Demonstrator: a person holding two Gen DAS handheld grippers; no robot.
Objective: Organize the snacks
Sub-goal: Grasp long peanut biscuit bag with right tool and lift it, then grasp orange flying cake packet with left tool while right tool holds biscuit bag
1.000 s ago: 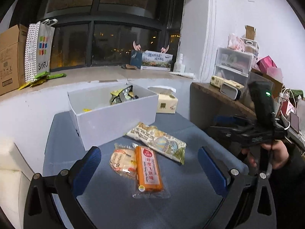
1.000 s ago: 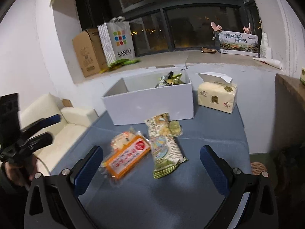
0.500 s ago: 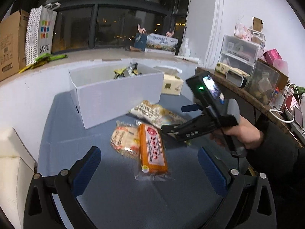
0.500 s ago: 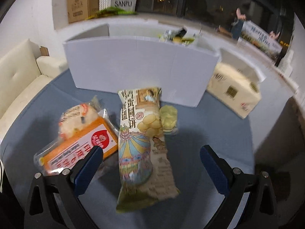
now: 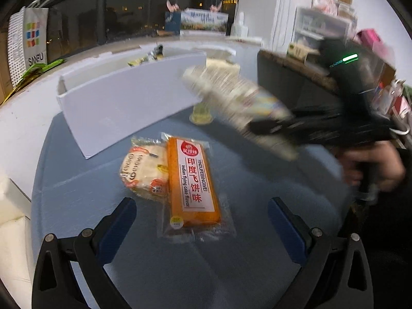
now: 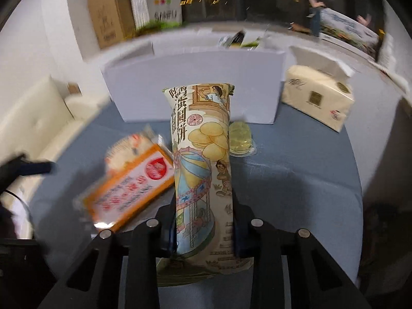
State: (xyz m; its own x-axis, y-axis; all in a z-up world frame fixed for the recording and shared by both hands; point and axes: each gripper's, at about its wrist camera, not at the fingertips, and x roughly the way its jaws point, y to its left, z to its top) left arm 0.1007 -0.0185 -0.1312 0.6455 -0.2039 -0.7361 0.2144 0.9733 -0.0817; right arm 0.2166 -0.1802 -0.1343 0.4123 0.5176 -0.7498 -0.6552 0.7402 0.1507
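My right gripper [image 6: 203, 221] is shut on a long biscuit pack [image 6: 203, 170] with a cartoon print and holds it lifted above the blue table [image 6: 296, 180]. In the left wrist view the pack [image 5: 237, 103] shows blurred in the air, near the white box [image 5: 128, 103]. My left gripper [image 5: 203, 219] is open and empty, just in front of an orange flying-cake pack [image 5: 191, 180] and a round bread pack [image 5: 144, 172]. A small yellow-green jelly cup [image 6: 240, 139] lies by the box [image 6: 195, 87], which holds several snacks.
A tissue pack [image 6: 318, 97] stands right of the box. A cardboard box [image 6: 108, 20] and a SANFU bag [image 5: 28, 38] stand on the window sill. A cream sofa [image 6: 33, 118] is to the left, and a cluttered shelf [image 5: 309, 64] is at the right.
My right gripper has closed on the biscuit pack and lifted it off the table, uncovering the jelly cup. My left gripper has moved closer to the orange pack.
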